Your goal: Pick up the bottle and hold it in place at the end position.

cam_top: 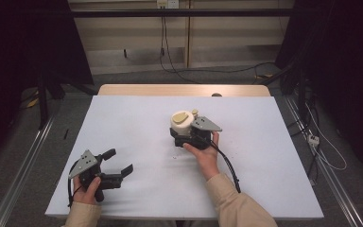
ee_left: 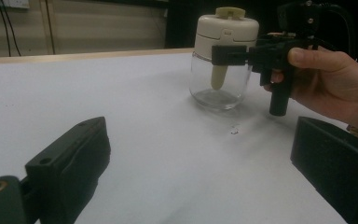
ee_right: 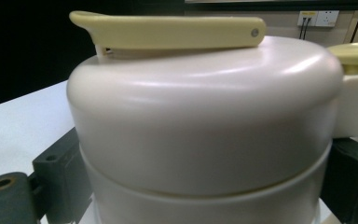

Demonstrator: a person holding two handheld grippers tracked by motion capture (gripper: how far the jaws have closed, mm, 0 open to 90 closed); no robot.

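A jar (cam_top: 182, 122) with a clear glass body and a cream lid topped by a pale yellow flap stands upright near the middle of the white table (cam_top: 132, 118). My right gripper (cam_top: 183, 129) reaches it from the near side, one jaw on each side of the lid, shut on it. In the right gripper view the lid (ee_right: 200, 121) sits between the two black jaws. The left gripper view has the jar (ee_left: 221, 56) with the right gripper (ee_left: 242, 53) clamped at the lid's lower edge. My left gripper (cam_top: 120, 161) rests open at the front left, holding nothing.
The table's wooden back edge (cam_top: 184, 90) lies beyond the jar. A small dark speck (cam_top: 175, 157) marks the sheet near the right hand. Cables (cam_top: 227, 71) trail across the floor behind, and metal rails (cam_top: 23, 156) run along both sides.
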